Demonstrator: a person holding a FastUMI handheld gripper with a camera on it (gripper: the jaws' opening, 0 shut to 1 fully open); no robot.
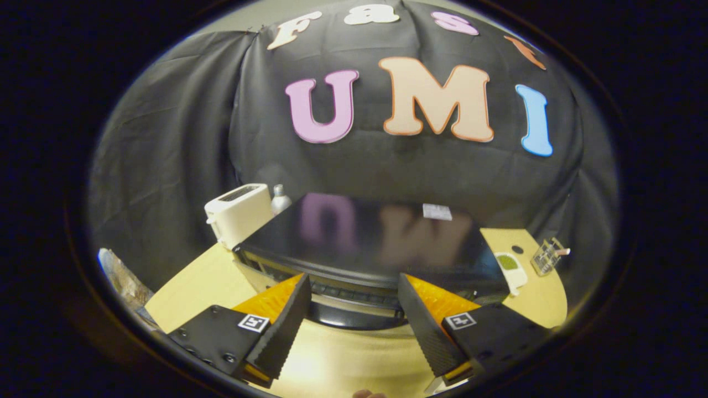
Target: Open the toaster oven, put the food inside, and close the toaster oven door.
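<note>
The toaster oven (376, 237) is a black box with a glossy top, standing on a pale wooden table (193, 287). I look down on it from above its front edge. My gripper (354, 282) is open, its fingers wide apart over the oven's top front edge, with nothing between them. Below that edge, between the fingers, runs a dark rounded bar (354, 321) that looks like the door handle. I cannot tell how the door stands from here. A white dish with green food (510, 264) sits on the table just right of the oven.
A white pop-up toaster (239, 213) stands behind the oven's left corner, with a small bottle (280, 198) beside it. A clear plastic holder (547, 255) sits at the table's far right. Something crumpled (124, 282) lies off the table's left side. Black cloth hangs behind.
</note>
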